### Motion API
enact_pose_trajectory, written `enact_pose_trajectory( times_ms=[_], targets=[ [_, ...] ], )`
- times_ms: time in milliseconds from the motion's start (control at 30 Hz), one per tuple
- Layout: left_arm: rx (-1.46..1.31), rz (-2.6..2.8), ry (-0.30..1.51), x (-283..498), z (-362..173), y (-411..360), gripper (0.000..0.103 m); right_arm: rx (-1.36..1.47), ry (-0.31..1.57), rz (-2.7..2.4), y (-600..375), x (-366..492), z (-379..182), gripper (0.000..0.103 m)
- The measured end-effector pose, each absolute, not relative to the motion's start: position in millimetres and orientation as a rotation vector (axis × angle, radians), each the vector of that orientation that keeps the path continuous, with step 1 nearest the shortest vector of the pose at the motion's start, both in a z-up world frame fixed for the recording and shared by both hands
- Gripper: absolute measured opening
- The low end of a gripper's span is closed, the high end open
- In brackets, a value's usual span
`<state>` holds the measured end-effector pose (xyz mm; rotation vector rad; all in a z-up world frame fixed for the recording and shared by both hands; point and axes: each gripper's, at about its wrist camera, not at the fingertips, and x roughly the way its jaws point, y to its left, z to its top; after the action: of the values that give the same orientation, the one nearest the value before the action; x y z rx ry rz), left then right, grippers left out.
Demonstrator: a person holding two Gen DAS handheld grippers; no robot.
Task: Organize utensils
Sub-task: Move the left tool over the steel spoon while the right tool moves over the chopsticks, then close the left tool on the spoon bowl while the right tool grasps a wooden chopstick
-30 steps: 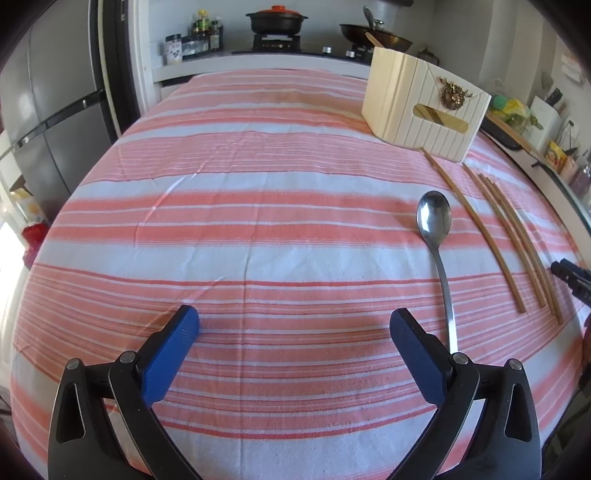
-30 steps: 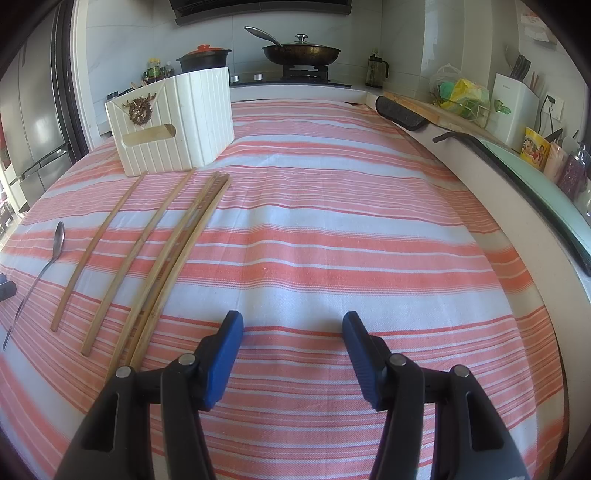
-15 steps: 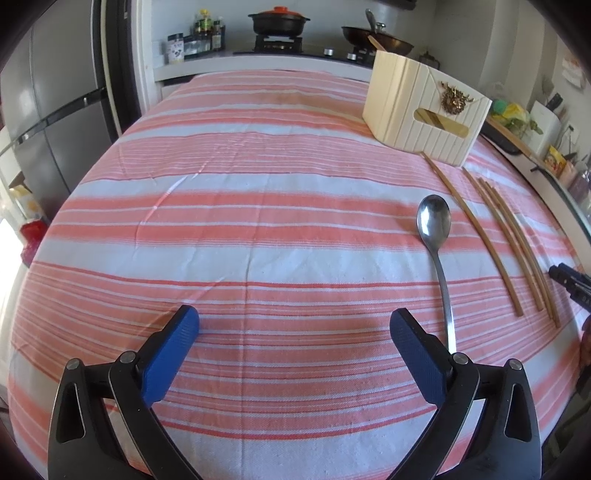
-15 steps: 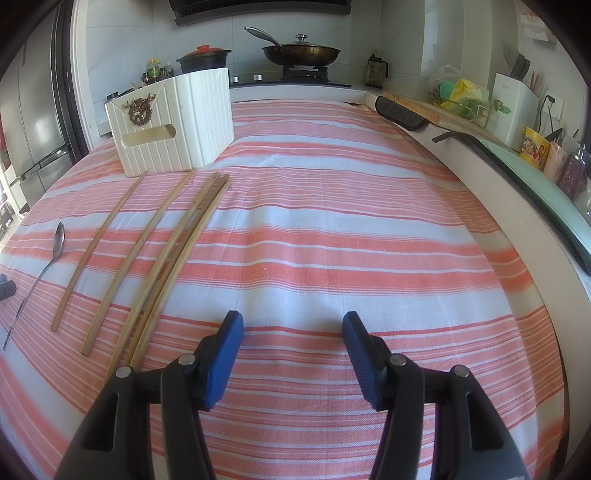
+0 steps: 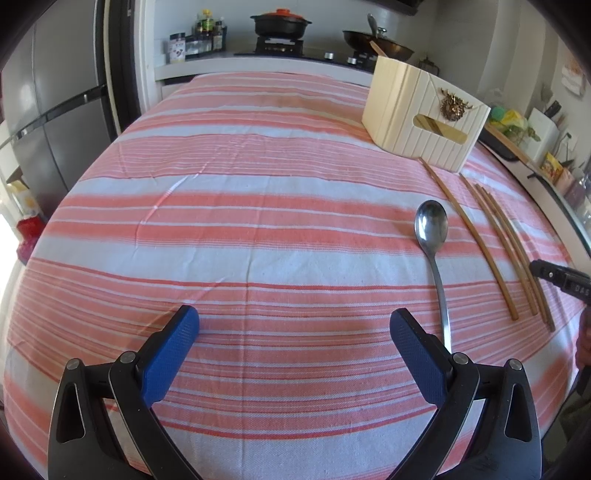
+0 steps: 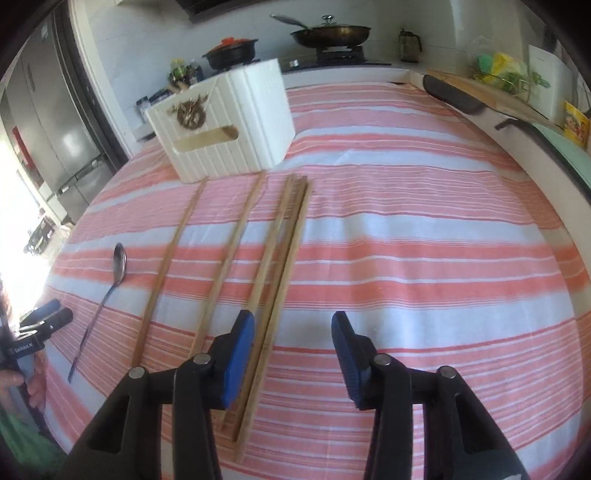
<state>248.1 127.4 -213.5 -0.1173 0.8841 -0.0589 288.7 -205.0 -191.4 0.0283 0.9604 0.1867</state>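
Observation:
A steel spoon [image 5: 432, 236] lies on the striped cloth, bowl away from me; its handle end is beside my left gripper's right finger. Several wooden chopsticks [image 5: 495, 240] lie to its right. A cream utensil box [image 5: 417, 118] stands behind them. My left gripper [image 5: 293, 332] is open and empty. My right gripper [image 6: 293, 328] is open and empty above the near ends of the chopsticks [image 6: 280, 251], its left finger beside the paired ones. The spoon [image 6: 110, 280] and box [image 6: 229, 125] also show in the right wrist view.
The pink-striped table [image 5: 221, 221] ends at a stove counter with pots [image 5: 280, 22] at the back. A fridge [image 5: 48, 110] stands at the left. A side counter with a cutting board [image 6: 480, 88] runs along the right. The left gripper [image 6: 37, 325] shows at the right view's left edge.
My right gripper has swung left and forward, so the chopsticks now lie right under it. The left gripper has hardly moved.

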Motion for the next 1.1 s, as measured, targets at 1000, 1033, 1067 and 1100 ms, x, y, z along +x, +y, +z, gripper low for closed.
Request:
enact_pose_trajectory(
  times_ms=[1000, 1033, 1067, 1100],
  targets=[
    [-0.140, -0.089, 0.888, 239, -200, 123, 0.102, -0.164, 0.911, 0.064, -214, 267, -191, 0.006],
    [-0.148, -0.118, 0.877, 235, -194, 117, 0.102, -0.164, 0.912, 0.055, -218, 262, -191, 0.006],
    [-0.148, -0.155, 0.865, 232, -187, 110, 0.102, -0.161, 0.911, 0.052, -221, 259, -191, 0.006],
    [-0.136, -0.195, 0.860, 230, -182, 100, 0.102, -0.159, 0.910, 0.053, -224, 254, -191, 0.006]
  ],
)
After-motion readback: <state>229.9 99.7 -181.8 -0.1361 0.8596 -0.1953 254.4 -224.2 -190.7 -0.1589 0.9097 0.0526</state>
